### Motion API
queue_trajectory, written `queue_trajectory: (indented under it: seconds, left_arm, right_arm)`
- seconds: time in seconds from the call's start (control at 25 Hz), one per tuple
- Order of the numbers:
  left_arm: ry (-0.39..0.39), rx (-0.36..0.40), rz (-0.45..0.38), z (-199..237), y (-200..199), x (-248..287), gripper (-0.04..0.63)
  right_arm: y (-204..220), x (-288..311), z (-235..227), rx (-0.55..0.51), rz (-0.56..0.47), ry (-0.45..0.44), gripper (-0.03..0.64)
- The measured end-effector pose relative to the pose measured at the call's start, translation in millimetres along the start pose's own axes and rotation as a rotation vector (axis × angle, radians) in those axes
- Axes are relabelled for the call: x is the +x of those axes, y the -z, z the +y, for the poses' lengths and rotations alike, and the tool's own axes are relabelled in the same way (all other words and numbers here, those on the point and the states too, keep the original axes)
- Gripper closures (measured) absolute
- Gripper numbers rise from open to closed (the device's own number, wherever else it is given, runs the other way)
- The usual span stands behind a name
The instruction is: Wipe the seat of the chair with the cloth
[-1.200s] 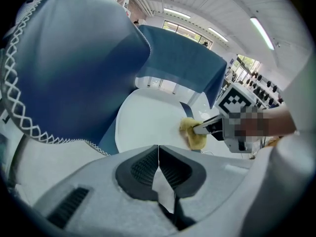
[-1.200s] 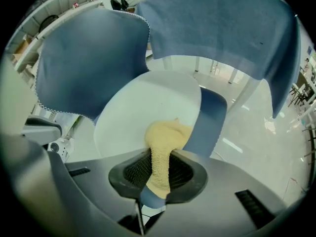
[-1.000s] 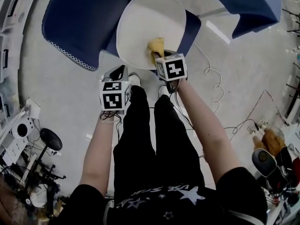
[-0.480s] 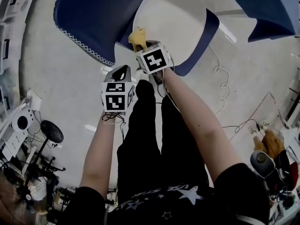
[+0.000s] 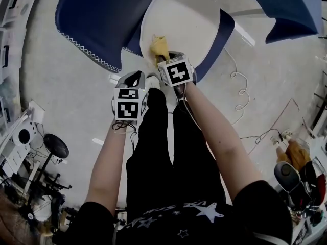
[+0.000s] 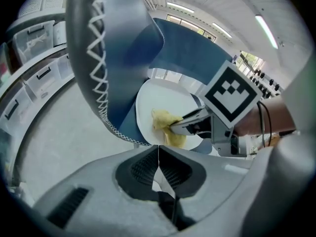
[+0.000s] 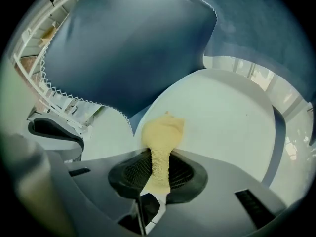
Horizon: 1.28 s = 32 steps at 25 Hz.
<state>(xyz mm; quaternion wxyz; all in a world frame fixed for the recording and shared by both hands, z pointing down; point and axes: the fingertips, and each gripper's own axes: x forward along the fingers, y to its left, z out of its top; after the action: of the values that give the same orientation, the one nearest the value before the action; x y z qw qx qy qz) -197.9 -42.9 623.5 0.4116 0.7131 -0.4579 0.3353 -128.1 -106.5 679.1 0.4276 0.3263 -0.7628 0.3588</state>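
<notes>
- At the near-left edge of the round white chair seat (image 5: 186, 17), a crumpled yellow waffle-textured cloth (image 5: 159, 46) lies on the white plastic with its bunched end spread on the seat.
- The right gripper (image 5: 164, 56) is clamped on that cloth. In the right gripper view, a strip of the yellow weave runs down between its two dark ribbed pads (image 7: 133, 171), and the loose wad bulges out just beyond the tips.
- The right gripper's cube with square black-and-white markers (image 5: 175, 71) sits just behind the cloth, over the seat's front rim.
- The left gripper (image 5: 134, 78) has its jaws pressed together with nothing between them. In the left gripper view they meet in a thin line.
- It hangs over the pale grey floor (image 5: 61, 96), beside the right gripper and short of the seat, touching neither the seat nor the cloth.
- A navy blue fabric chair shell with white zigzag stitching along its edge (image 5: 99, 19) curves up on the left of the seat. A band of the same blue shows round the seat's right side.
- The person's black trousers (image 5: 163, 152) fill the middle of the head view, with both bare forearms reaching forward to the grippers.
- A thin white cable (image 5: 237, 83) loops over the floor to the right of the chair.
</notes>
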Motion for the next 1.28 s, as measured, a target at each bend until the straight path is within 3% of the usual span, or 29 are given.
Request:
queue_trajectory:
  seconds: [0.4,0.92,1.08,1.28]
  left_arm:
    - [0.002,-0.013,0.000,-54.0,-8.8,12.8,0.575]
    - [0.040,0.048,-0.013,-115.5,-27.5,29.1,0.575]
    - [0.002,0.047,-0.020,-122.3,-32.9,15.6,0.575]
    - [-0.049,0.008,-0.088,-150.6,-46.2,-23.1,0.575]
  right_arm:
    - [44.3,-32.9,-51.4,0.013,0.045,0.027,0.548]
    - [76.6,-73.9,-122.4,0.009,0.050,0.112,0.549]
    - [75.8,-108.4,-136.1,0.030,0.015,0.127,0.549]
    - [65.6,-172.6,-142.5,0.002,-0.072,0.100,0.549]
